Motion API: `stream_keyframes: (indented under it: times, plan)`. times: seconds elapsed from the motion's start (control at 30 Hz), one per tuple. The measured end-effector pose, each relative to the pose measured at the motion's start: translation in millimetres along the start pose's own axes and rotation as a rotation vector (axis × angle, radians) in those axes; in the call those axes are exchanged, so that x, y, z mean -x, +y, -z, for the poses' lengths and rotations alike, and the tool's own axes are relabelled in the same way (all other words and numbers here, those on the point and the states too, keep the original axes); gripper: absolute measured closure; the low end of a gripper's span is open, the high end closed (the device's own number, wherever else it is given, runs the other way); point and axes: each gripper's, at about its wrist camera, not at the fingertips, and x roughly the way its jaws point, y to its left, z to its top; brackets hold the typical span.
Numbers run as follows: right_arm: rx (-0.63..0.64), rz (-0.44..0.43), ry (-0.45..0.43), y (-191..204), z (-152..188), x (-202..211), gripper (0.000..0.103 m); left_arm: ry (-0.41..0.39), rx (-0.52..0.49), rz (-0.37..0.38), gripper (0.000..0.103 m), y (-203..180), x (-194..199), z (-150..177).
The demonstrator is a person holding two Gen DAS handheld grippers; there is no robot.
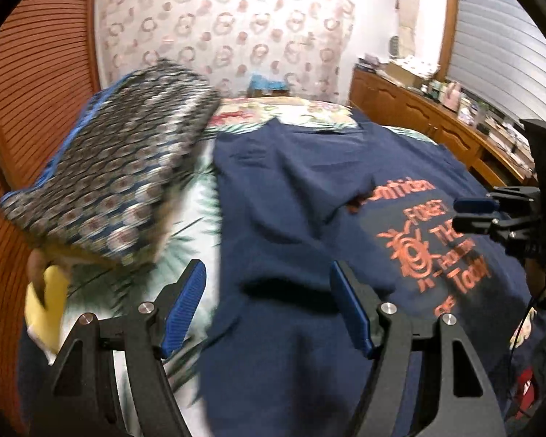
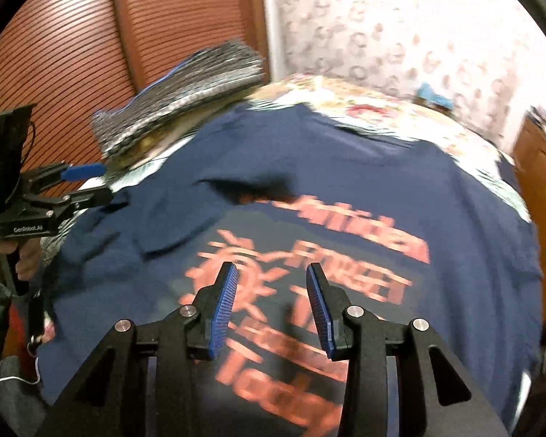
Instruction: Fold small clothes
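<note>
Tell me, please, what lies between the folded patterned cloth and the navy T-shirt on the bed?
A strip of bare floral bedsheet separates the patterned cloth from the navy T-shirt, clearest in the left wrist view.

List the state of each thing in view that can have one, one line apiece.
Navy T-shirt: spread on the bed, print up, one side partly folded over, not gripped.
Patterned cloth: folded, lying beside the shirt.
Left tool: open, nothing between its pads.
Right tool: open, above the print, holding nothing.
Bedspread: mostly covered by the shirt.
</note>
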Motion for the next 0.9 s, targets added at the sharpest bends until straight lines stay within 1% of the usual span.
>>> stream_keyframes:
  times: [0.17,0.27,0.33,0.47,0.5,0.53,0.57,0.63,0.67,0.77,0.83,0.9]
  plan:
    - [-0.084,0.079,-0.036,-36,19,30,0.062,0.013,-0.043,0.044,0.032,-31,-17,-16]
    - [-0.139,0.126,-0.046,-59,34,47,0.062,0.013,-0.084,0.058,0.032,-53,-24,-21]
    - [-0.166,0.155,-0.045,-70,43,56,0.062,0.018,-0.103,0.079,0.032,-62,-27,-21]
    - [-0.208,0.206,-0.048,-78,59,73,0.062,0.022,-0.145,0.117,0.032,-81,-30,-19]
    - [-0.222,0.218,-0.048,-80,63,74,0.062,0.022,-0.154,0.126,0.037,-83,-31,-19]
    - [-0.239,0.227,-0.047,-83,68,76,0.062,0.024,-0.163,0.134,0.044,-86,-31,-19]
    - [-0.258,0.233,-0.044,-87,72,76,0.062,0.031,-0.169,0.141,0.047,-87,-33,-19]
    - [-0.295,0.243,-0.034,-91,81,75,0.062,0.045,-0.170,0.149,0.056,-87,-37,-18]
    - [-0.304,0.244,-0.030,-90,79,72,0.062,0.060,-0.169,0.134,0.058,-85,-40,-17]
    - [-0.319,0.247,-0.024,-91,81,69,0.062,0.086,-0.154,0.070,0.058,-78,-49,-19]
    - [-0.321,0.249,-0.022,-90,82,68,0.062,0.110,-0.153,0.047,0.058,-75,-55,-19]
    - [-0.321,0.252,-0.024,-91,79,66,0.062,0.131,-0.170,0.042,0.059,-77,-61,-16]
